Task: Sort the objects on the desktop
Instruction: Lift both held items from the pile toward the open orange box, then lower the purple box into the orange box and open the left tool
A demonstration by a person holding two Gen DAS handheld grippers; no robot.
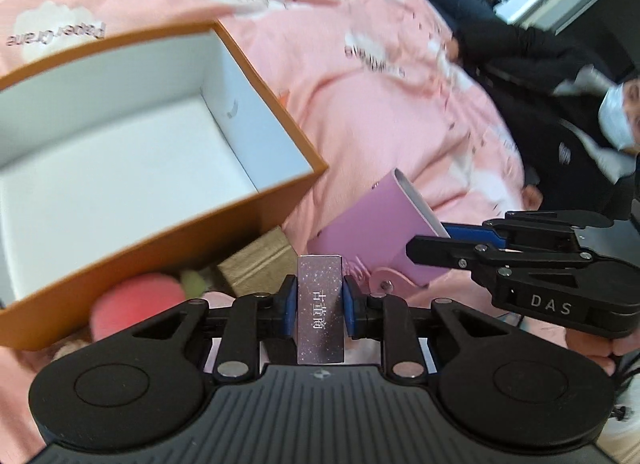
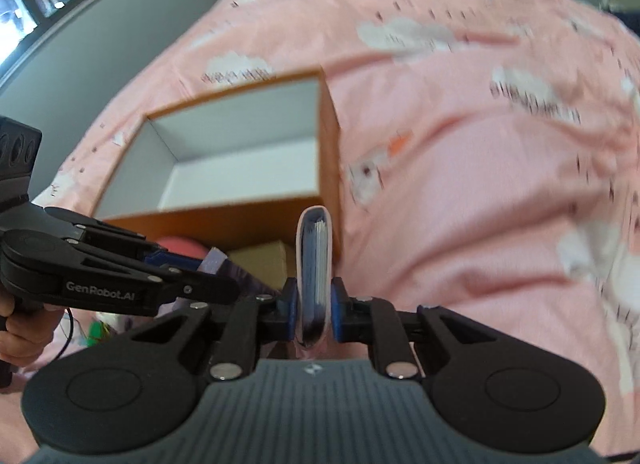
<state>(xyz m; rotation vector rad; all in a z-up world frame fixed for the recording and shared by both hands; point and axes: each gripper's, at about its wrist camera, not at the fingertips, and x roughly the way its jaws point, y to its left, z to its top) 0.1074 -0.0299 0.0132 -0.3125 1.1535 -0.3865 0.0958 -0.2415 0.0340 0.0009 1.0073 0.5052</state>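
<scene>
Between the blue pads of the left hand-held gripper (image 1: 319, 304) stood a slim, sparkly grey box (image 1: 321, 310) with pale lettering, clamped upright above the pink cloud-print bedspread (image 1: 380, 104). Beside it, the right hand-held gripper (image 2: 314, 310) pinched a small pink notebook (image 2: 315, 260) on edge, page edges facing the camera. Both pointed steeply down, just in front of an open orange box (image 1: 276, 104) with a bare white inside. A red plush (image 1: 132, 304) and a tan carton (image 1: 256, 260) lay against its wall.
</scene>
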